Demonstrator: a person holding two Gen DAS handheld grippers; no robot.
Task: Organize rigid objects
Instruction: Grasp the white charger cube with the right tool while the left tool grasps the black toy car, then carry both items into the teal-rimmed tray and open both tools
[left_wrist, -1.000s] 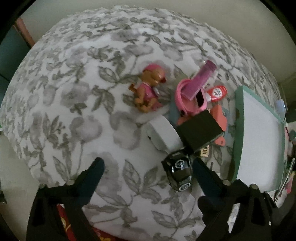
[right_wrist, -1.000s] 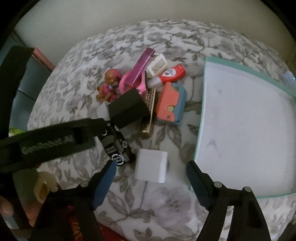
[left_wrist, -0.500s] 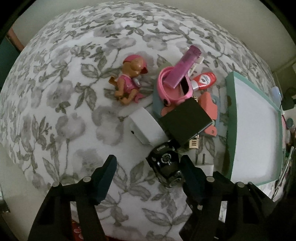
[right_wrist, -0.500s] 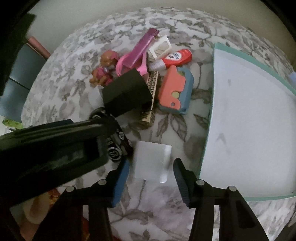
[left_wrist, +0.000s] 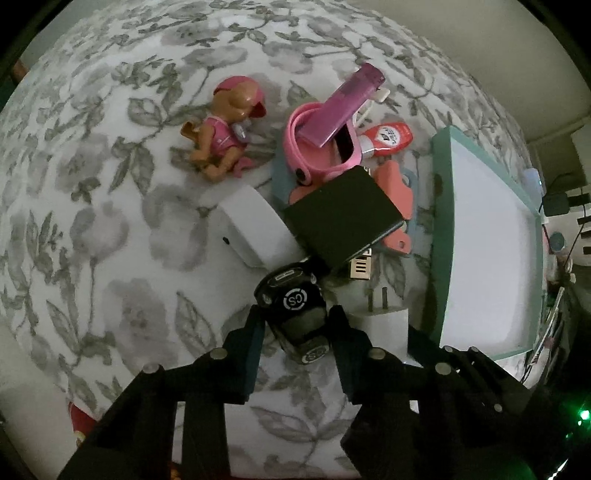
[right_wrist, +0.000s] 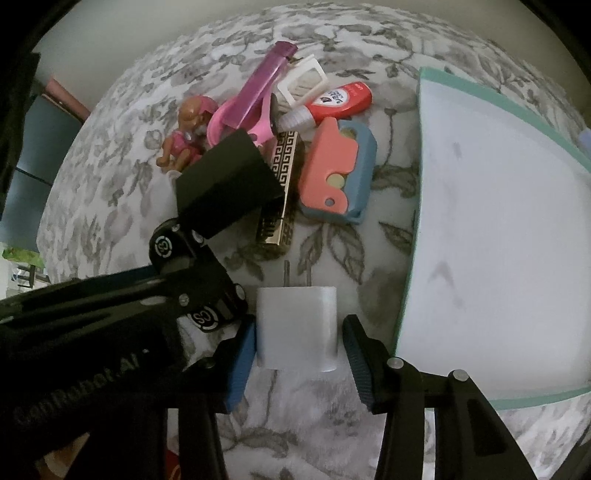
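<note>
Showing only rightward: gold patterned box (right_wrist: 279, 192)

At twelve o'clock ahead of my left gripper (left_wrist: 297, 325), the black box (left_wrist: 341, 218) and white case (left_wrist: 255, 230) crowd the path; bare flowered cloth (left_wrist: 110, 221) lies free from nine to eleven o'clock. My right gripper (right_wrist: 299, 336) has the left gripper's arm (right_wrist: 110, 306) close at nine o'clock and the teal tray (right_wrist: 517, 221) walling three o'clock.
</note>
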